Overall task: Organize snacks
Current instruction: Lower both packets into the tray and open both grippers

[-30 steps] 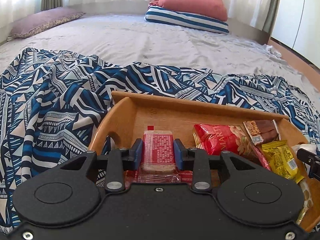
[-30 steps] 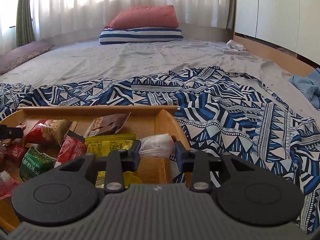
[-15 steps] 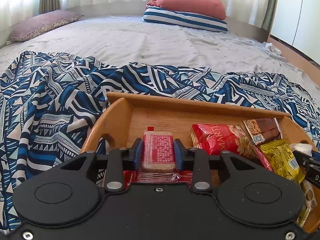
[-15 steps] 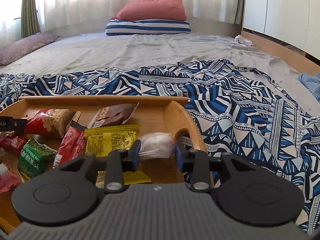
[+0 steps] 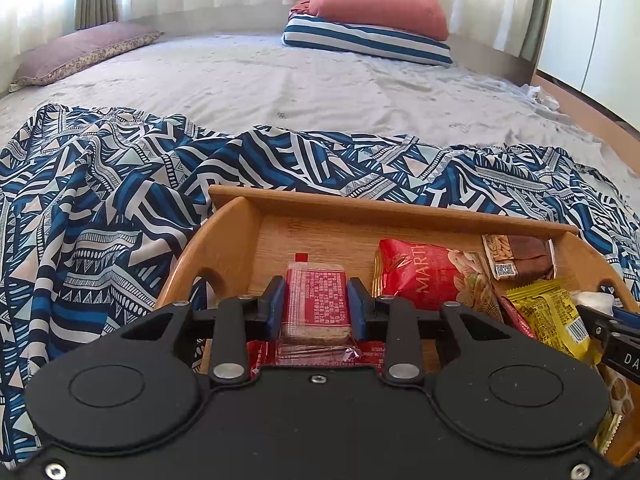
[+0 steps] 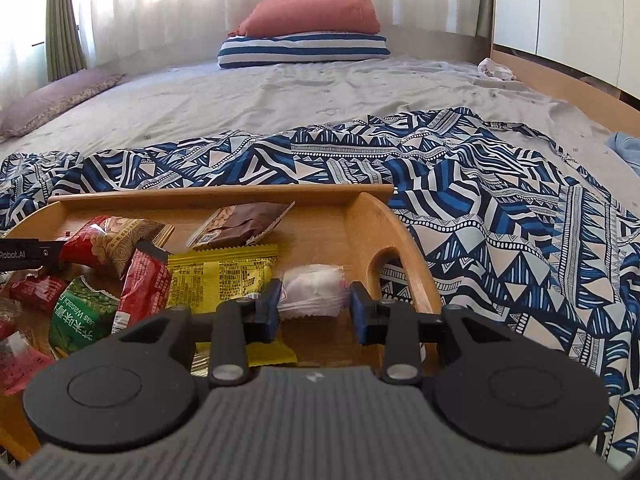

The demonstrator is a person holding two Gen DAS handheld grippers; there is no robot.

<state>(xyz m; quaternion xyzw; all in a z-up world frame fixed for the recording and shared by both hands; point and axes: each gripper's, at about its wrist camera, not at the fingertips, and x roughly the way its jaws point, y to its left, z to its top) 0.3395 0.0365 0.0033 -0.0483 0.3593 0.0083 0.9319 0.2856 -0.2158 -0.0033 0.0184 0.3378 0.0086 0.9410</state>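
A wooden tray with handle cut-outs lies on a blue patterned cloth on a bed. My left gripper is shut on a red cracker packet over the tray's left part. Beside it lie a red nut bag, a brown packet and a yellow packet. In the right wrist view my right gripper is shut on a white wrapped snack by the right wall of the tray. A yellow packet and a green pea bag lie to its left.
The tray's curved right handle rises just beyond my right fingers. The other gripper's black tip pokes in at the tray's left. Pillows lie at the far end of the grey sheet. A wooden bed edge runs along the right.
My right gripper has shifted slightly left over the tray, with the white snack still between its pads. My left gripper has kept its grip on the red packet and barely moved.
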